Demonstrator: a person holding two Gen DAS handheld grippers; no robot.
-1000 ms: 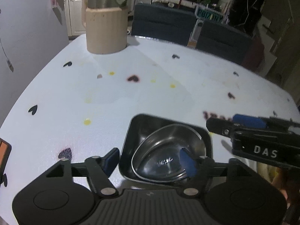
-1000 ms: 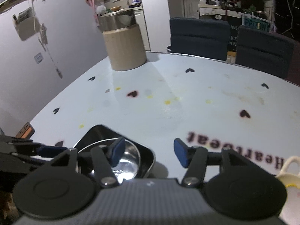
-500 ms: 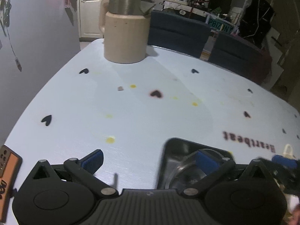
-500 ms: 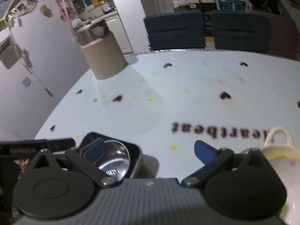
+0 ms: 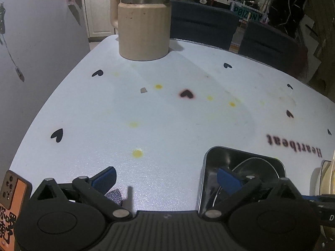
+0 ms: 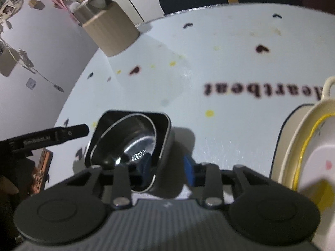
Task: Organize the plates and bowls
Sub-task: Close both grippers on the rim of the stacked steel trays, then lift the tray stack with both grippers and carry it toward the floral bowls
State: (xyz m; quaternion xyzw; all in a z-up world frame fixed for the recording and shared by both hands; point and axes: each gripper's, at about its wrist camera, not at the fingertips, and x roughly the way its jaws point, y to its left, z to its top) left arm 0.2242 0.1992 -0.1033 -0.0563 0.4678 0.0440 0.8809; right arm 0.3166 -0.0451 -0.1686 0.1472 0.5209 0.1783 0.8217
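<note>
Right tool [image 6: 167,170] straddles the near wall of the dark tray [image 6: 165,125], jaws closing, contact unclear. Steel bowl [image 6: 134,138] sits inside the tray on the counter [image 6: 209,73]. Left tool [image 5: 165,177] is spread wide, empty, closing slightly. Cream dish [image 6: 314,146] lies right.

A square tray [image 6: 165,129] of dark, glossy metal is seen on the table [image 5: 167,121], and inside it a round bowl [image 6: 136,138] of polished steel, mirror-bright at its bottom. The table is covered by a pale, finely grained matt sheet printed with hearts. Beyond the tray, a jug [image 5: 143,31] is shown with a matt beige ribbed body and a brushed metal top. To the right of the tray, glossy cream-glazed crockery [image 6: 309,146] is visible. The gripper frames look like matt black plastic.
</note>
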